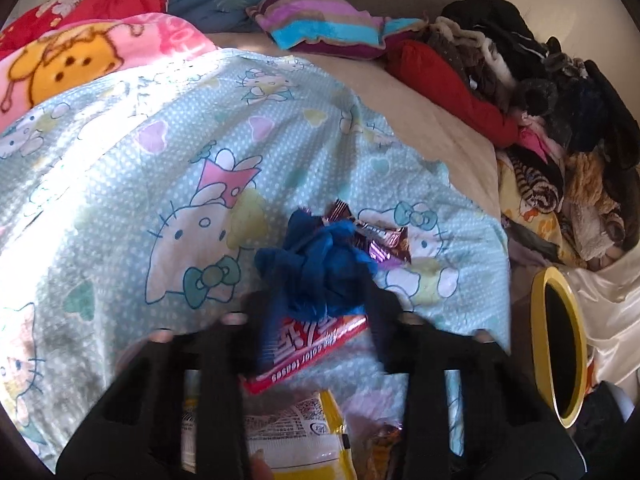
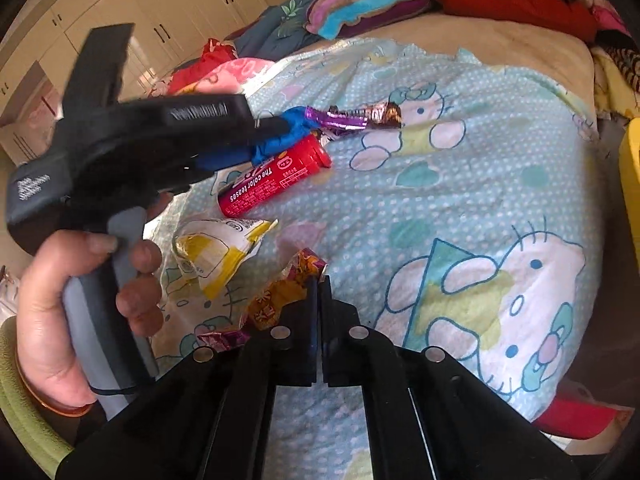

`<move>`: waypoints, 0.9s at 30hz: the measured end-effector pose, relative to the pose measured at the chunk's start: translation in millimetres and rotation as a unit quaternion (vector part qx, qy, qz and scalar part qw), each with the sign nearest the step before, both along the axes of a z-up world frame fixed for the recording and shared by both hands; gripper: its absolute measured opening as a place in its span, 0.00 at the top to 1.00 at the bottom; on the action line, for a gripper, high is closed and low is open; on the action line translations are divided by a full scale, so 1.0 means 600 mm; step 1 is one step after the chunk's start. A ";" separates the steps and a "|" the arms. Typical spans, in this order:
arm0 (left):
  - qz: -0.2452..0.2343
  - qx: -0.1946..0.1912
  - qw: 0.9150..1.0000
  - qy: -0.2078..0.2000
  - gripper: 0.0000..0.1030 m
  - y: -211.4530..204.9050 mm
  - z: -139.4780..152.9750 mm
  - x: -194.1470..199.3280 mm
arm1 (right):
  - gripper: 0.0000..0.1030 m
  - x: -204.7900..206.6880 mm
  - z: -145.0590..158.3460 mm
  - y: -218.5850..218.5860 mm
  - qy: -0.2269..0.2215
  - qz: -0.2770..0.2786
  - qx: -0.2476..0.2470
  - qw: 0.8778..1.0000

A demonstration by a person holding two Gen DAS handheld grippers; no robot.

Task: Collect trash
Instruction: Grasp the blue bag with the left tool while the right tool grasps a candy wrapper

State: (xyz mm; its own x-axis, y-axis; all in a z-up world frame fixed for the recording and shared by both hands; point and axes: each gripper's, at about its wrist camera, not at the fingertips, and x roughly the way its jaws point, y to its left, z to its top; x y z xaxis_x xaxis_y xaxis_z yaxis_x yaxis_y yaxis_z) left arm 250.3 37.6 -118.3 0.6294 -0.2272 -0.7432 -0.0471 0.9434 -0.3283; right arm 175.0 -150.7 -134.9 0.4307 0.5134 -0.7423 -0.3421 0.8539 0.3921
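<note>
Left wrist: crumpled blue wrapper [image 1: 320, 256]

A bed [image 2: 500, 40] with a tan mattress fills the room, a pale blue cartoon-cat sheet [image 1: 160, 160] spread over its middle. Bright sunlight falls across the sheet's left part. Folded blankets [image 1: 100, 52] and a striped pillow [image 1: 328, 28] sit along the far edge; a heap of dark clothes [image 1: 540, 92] lines the right edge. Cream wardrobe doors [image 2: 168, 4] with dark handles stand beyond the bed.

Blue crumpled bag [image 1: 320, 264], red box [image 2: 276, 176]
</note>
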 end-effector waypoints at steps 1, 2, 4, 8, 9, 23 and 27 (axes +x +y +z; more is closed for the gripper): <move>-0.001 -0.005 1.000 0.000 0.87 0.000 -0.001 -0.003 | 0.99 -0.009 0.005 -0.001 -0.009 0.000 0.001 1.000; -0.001 -0.012 1.000 0.002 0.92 0.001 -0.004 -0.008 | 0.99 -0.013 0.009 -0.004 -0.017 0.000 0.004 1.000; -0.003 -0.017 1.000 0.001 0.95 0.001 -0.005 -0.019 | 0.99 -0.021 0.017 -0.011 -0.027 -0.004 0.006 1.000; -0.016 -0.025 1.000 -0.010 0.97 -0.010 0.000 -0.048 | 0.99 -0.028 0.024 -0.036 -0.032 -0.020 0.020 0.999; -0.021 -0.028 0.999 -0.013 0.98 -0.013 0.003 -0.057 | 0.99 -0.027 0.027 -0.038 -0.032 -0.024 0.023 0.999; -0.045 -0.028 0.998 -0.042 0.98 -0.028 0.050 -0.125 | 0.99 -0.062 0.069 -0.092 -0.060 -0.045 0.040 0.996; -0.041 -0.023 0.997 -0.055 0.98 -0.025 0.067 -0.133 | 0.99 -0.066 0.080 -0.099 -0.070 -0.047 0.039 0.996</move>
State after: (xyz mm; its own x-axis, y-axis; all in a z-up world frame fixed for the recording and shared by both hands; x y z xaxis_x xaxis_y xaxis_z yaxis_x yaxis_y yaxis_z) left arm 170.8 22.6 -77.9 0.6835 -0.3143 -0.6588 0.0688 0.9262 -0.3706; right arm 135.2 -209.9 -86.9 0.5760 0.5191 -0.6315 -0.3174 0.8539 0.4125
